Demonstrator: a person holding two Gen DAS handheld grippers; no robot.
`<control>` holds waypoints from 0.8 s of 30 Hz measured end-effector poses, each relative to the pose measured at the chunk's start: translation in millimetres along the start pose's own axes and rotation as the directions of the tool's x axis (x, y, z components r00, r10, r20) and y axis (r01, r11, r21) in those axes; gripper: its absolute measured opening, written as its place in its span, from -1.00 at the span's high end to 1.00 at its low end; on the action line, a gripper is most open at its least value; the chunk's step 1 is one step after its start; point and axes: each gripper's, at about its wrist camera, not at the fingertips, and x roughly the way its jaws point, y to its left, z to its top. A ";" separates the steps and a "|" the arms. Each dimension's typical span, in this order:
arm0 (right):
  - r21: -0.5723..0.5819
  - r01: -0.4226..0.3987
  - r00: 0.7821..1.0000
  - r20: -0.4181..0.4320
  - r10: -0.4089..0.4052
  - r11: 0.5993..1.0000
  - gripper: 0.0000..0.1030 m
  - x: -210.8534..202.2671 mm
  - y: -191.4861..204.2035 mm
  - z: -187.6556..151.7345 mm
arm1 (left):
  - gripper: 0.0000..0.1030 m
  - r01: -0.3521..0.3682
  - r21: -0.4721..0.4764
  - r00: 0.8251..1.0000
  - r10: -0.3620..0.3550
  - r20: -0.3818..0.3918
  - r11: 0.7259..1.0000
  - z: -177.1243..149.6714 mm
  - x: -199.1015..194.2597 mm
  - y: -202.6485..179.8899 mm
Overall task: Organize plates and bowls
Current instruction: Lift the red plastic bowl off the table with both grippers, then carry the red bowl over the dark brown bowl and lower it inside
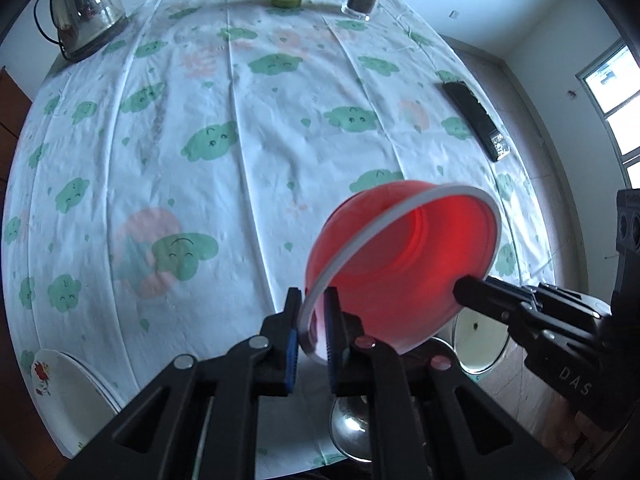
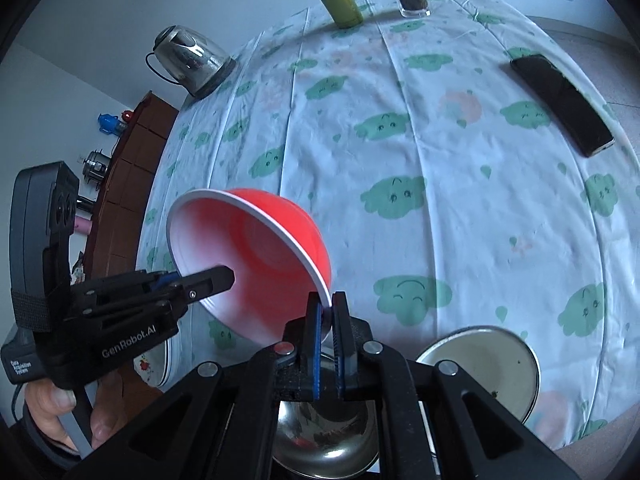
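L claw: clamped on white rim of red bowl, near side.
L view: bowl off the cloth, tipped, mouth facing right; R claw on opposite rim; steel bowl right below.
R claw, R view: pinching rim too.
R view: bowl mouth faces left toward L claw; steel bowl under claws, likely nest spot.
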 end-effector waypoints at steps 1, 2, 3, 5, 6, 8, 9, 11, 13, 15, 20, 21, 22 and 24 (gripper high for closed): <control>-0.009 0.003 1.000 0.001 -0.003 1.000 0.88 -2.6 2.7 0.1 | 0.84 0.003 0.008 1.000 -0.003 0.002 1.000 -1.1 -4.1 -0.8; -0.019 0.007 1.000 -0.002 -0.007 1.000 0.88 -5.1 5.0 -1.3 | 0.84 0.011 0.020 1.000 -0.011 -0.001 1.000 -3.4 -9.0 -2.7; -0.028 0.008 1.000 -0.011 -0.008 1.000 0.87 -7.8 6.8 -4.3 | 0.84 0.018 0.024 1.000 -0.018 -0.006 1.000 -5.3 -11.0 -3.9; -0.033 0.000 1.000 -0.029 -0.001 0.999 0.86 -11.5 6.6 -11.8 | 0.84 0.030 0.047 0.999 -0.028 -0.029 0.998 -16.0 -13.2 -8.2; -0.027 -0.006 0.999 -0.041 0.005 1.000 0.86 -13.4 5.1 -17.8 | 0.84 0.028 0.056 0.999 -0.026 -0.035 0.998 -21.6 -13.0 -9.3; -0.014 -0.020 0.998 -0.063 0.019 1.000 0.86 -17.1 2.6 -31.9 | 0.84 0.034 0.079 0.997 -0.029 -0.066 0.996 -37.5 -8.9 -12.4; -0.019 -0.013 0.997 -0.077 0.012 1.000 0.86 -18.6 2.2 -40.6 | 0.84 0.043 0.079 0.996 -0.036 -0.081 0.996 -43.6 -6.5 -12.6; -0.013 -0.017 0.995 -0.102 0.015 1.000 0.86 -19.1 -0.3 -53.8 | 0.84 0.057 0.083 0.993 -0.048 -0.111 0.995 -54.6 -1.5 -13.5; -0.003 -0.023 0.991 -0.131 0.022 1.000 0.86 -18.0 -3.3 -68.1 | 0.84 0.065 0.087 0.989 -0.052 -0.140 0.994 -64.4 4.9 -14.7; 0.000 -0.027 0.989 -0.148 0.027 1.000 0.86 -17.0 -4.2 -78.0 | 0.84 0.062 0.103 0.986 -0.045 -0.159 0.993 -72.3 9.3 -17.1; 0.017 -0.034 0.984 -0.172 0.036 0.999 0.83 -13.9 -7.4 -94.3 | 0.84 0.064 0.122 0.982 -0.040 -0.185 0.991 -82.8 11.0 -22.2; 0.018 -0.034 0.984 -0.176 0.036 0.999 0.83 -13.8 -7.6 -97.1 | 0.84 0.068 0.123 0.981 -0.044 -0.191 0.990 -84.5 11.4 -22.5; 0.018 -0.033 0.983 -0.178 0.036 0.999 0.83 -13.6 -7.9 -99.0 | 0.84 0.070 0.125 0.979 -0.044 -0.197 0.990 -86.0 12.1 -22.8; 0.020 -0.034 0.983 -0.182 0.037 0.999 0.82 -13.6 -8.4 -102.8 | 0.84 0.077 0.121 0.977 -0.051 -0.206 0.990 -87.5 13.3 -22.5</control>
